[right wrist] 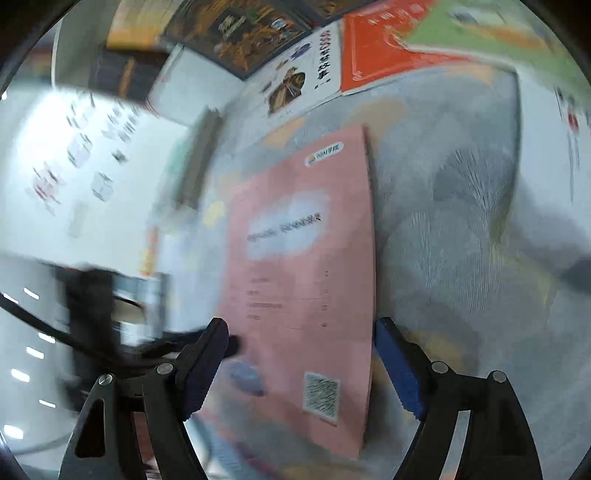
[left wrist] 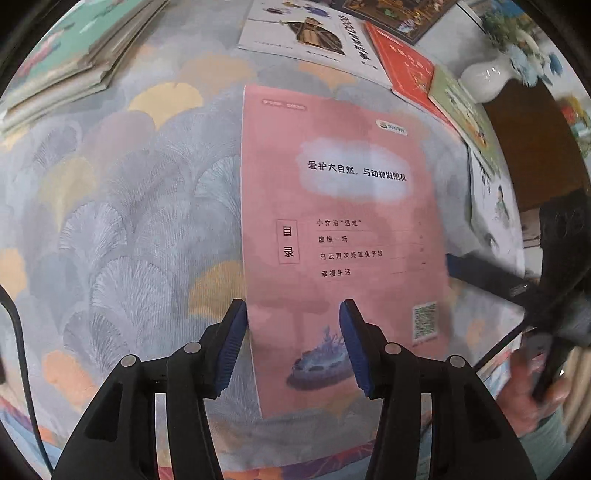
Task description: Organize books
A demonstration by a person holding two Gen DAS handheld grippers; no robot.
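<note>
A pink book (left wrist: 340, 229) lies back cover up on the patterned tablecloth (left wrist: 129, 206), with a white cloud title patch and a QR code. My left gripper (left wrist: 293, 339) is open, just above the book's near left part, its left pad at the book's left edge. In the right wrist view the same pink book (right wrist: 303, 288) lies between the fingers of my open right gripper (right wrist: 301, 365), which hovers over its near end. The right view is motion-blurred. The right gripper shows as a dark blurred shape at the right edge of the left view (left wrist: 546, 295).
A stack of books (left wrist: 66, 62) sits far left. A row of loose books lies along the far side: a white one (left wrist: 314, 33), a red one (left wrist: 402, 62) and a green one (left wrist: 465, 110). A white vase (left wrist: 487, 77) stands far right.
</note>
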